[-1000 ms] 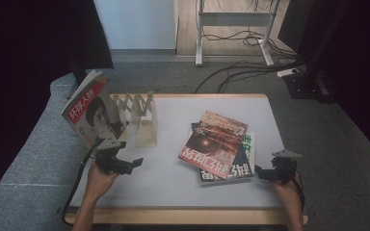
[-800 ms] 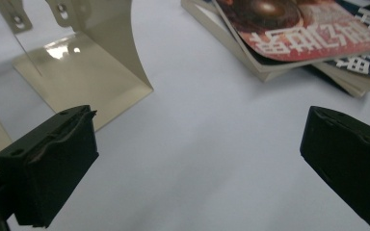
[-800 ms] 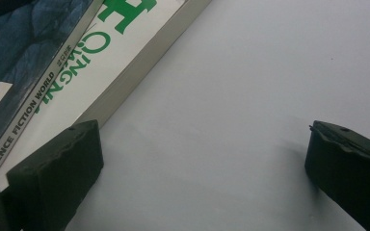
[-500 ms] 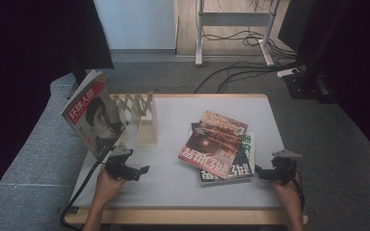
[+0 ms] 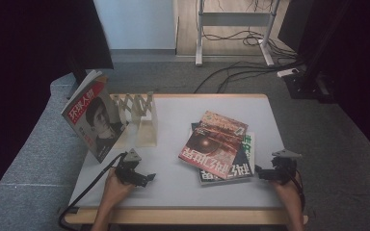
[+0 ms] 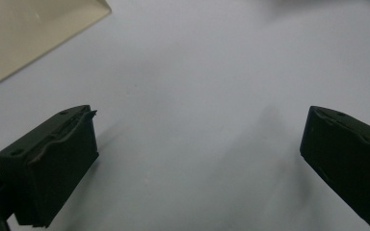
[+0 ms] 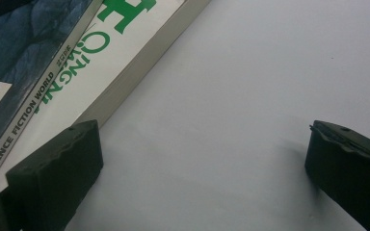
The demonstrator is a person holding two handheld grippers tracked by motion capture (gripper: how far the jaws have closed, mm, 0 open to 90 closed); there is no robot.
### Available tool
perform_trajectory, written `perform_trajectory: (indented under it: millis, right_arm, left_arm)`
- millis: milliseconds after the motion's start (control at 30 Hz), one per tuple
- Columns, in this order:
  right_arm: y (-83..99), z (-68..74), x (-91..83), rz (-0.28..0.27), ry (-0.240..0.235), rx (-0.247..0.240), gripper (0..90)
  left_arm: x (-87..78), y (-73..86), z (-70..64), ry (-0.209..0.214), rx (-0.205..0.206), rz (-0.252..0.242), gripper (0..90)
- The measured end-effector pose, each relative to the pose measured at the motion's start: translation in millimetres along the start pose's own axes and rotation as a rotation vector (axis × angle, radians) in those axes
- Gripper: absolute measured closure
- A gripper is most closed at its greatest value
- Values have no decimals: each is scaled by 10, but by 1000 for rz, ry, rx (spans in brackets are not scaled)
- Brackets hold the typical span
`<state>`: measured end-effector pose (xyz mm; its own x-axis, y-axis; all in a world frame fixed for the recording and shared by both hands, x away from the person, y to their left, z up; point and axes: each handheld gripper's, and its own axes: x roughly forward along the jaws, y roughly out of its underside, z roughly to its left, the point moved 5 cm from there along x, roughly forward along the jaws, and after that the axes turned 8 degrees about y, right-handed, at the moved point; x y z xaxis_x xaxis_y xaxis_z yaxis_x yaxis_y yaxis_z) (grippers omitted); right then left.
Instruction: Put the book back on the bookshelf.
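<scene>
A magazine (image 5: 94, 120) with a red title and a portrait cover stands tilted at the left end of a beige accordion rack (image 5: 142, 120). A loose stack of magazines (image 5: 212, 144) lies flat at centre right, the top one red. My left gripper (image 5: 148, 179) sits low over bare table in front of the rack, jaws wide open and empty (image 6: 202, 130). The rack's base corner (image 6: 29, 33) lies beyond it. My right gripper (image 5: 260, 172) is open (image 7: 204, 134) just right of the stack, close to the white magazine with green letters (image 7: 125, 48).
The grey-white table (image 5: 183, 192) has a wooden front edge. A grey couch-like surface (image 5: 33, 159) borders the table's left side. Cables and a metal stand (image 5: 231, 29) lie on the floor behind. Each gripper's cable trails off the front.
My left gripper has moved from beside the standing magazine toward the front and right, over bare table. The right gripper and the magazines have stayed put.
</scene>
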<state>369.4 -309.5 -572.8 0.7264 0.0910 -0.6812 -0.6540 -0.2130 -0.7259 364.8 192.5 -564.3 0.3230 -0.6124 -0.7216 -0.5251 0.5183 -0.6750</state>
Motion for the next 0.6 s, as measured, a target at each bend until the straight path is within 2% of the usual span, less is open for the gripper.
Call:
perform_trajectory:
  millis: [167, 300, 600]
  right_arm:
    - [-1, -1, 0, 2, -2, 2, 0]
    - [-2, -2, 0, 4, -3, 2, 0]
    - [-9, -3, 0, 4, -6, -5, 0]
  left_arm:
    - [12, 4, -3, -15, 2, 13, 0]
    - [28, 7, -19, -37, 21, 27, 0]
    - [28, 10, -19, -38, 22, 25, 0]
